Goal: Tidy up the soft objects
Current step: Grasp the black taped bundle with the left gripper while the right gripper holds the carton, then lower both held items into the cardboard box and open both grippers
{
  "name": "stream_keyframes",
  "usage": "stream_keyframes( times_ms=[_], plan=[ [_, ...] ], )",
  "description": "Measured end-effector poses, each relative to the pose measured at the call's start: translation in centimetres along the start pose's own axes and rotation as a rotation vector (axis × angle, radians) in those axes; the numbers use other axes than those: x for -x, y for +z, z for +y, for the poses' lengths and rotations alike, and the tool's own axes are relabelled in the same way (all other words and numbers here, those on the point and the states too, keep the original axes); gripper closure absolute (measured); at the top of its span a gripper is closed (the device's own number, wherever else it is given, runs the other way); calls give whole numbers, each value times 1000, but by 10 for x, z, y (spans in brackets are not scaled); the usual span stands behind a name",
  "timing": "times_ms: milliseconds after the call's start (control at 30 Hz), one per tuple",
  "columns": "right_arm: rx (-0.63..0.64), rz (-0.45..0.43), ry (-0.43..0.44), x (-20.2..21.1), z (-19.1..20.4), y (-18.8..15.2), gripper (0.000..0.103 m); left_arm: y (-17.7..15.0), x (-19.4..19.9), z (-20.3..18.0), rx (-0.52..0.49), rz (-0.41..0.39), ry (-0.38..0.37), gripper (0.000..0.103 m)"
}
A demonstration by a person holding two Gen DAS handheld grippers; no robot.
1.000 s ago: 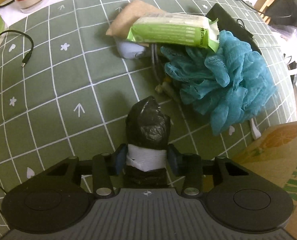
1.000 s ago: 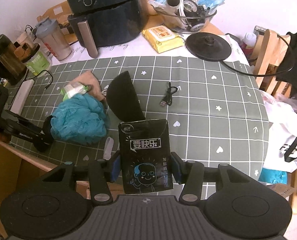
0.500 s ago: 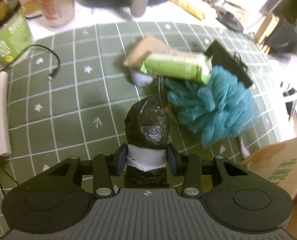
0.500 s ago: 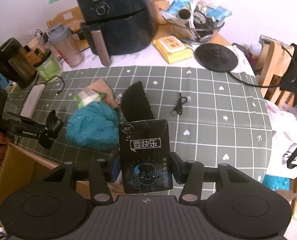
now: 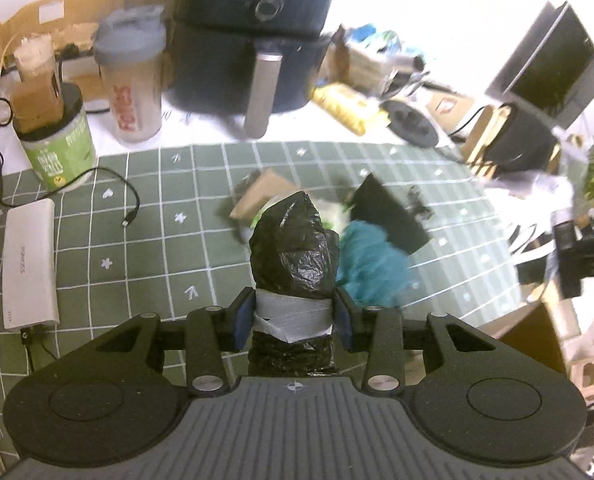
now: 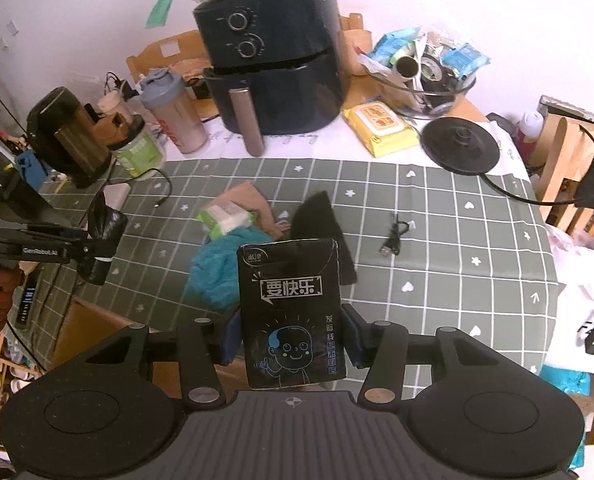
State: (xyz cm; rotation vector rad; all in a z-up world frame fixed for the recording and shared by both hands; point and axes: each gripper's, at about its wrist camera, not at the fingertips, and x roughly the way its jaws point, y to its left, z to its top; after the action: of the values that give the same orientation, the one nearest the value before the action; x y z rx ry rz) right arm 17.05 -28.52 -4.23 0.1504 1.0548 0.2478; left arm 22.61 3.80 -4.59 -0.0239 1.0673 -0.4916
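My left gripper point(image 5: 293, 316) is shut on a roll of black plastic bags point(image 5: 293, 248) with a white band, held above the green checked tablecloth point(image 5: 145, 264). From the right wrist view this same gripper point(image 6: 97, 248) hangs over the table's left edge. My right gripper point(image 6: 291, 338) is shut on a black tissue pack point(image 6: 293, 304) printed with a cartoon face. On the cloth below lie a teal bath pouf point(image 6: 217, 268), a green wipes pack point(image 6: 227, 218), a tan cloth point(image 6: 249, 198) and a black cloth point(image 6: 317, 220).
A dark air fryer point(image 6: 273, 56), a shaker bottle point(image 6: 173, 116), a yellow wipes pack point(image 6: 381, 126) and a kettle base point(image 6: 461, 146) stand at the back. A USB cable point(image 6: 395, 238) lies right of the pile, a white power bank point(image 5: 27, 268) left. A cardboard box point(image 6: 89, 328) sits below the front edge.
Both grippers have risen with their loads still held. The left one also tilted upward, so the air fryer and bottles at the back came into its view.
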Motion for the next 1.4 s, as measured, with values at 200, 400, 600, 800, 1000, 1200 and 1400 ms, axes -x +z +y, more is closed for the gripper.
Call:
stream_keyframes(
  times_ms=[200,400,600,800,1000,1200,1400],
  plan=[
    [5,3,37,6,15,-6,50,-9,27,-22,-1,-37,-58,62],
    [13,24,66,4,30,-14,50,-24,42,-37,-2,-44,-101,62],
    [23,53,86,0,42,-25,50,-43,44,-45,15,-23,-118,62],
    [34,94,99,-6,55,-41,50,-62,35,-45,53,23,-110,62],
    [23,134,91,-10,64,-52,50,-78,31,-45,74,65,-113,62],
    [36,188,78,-17,71,-62,42,-89,26,-45,93,101,-53,58],
    [42,150,44,-12,77,-66,5,-93,35,-49,99,73,-53,47]
  ],
)
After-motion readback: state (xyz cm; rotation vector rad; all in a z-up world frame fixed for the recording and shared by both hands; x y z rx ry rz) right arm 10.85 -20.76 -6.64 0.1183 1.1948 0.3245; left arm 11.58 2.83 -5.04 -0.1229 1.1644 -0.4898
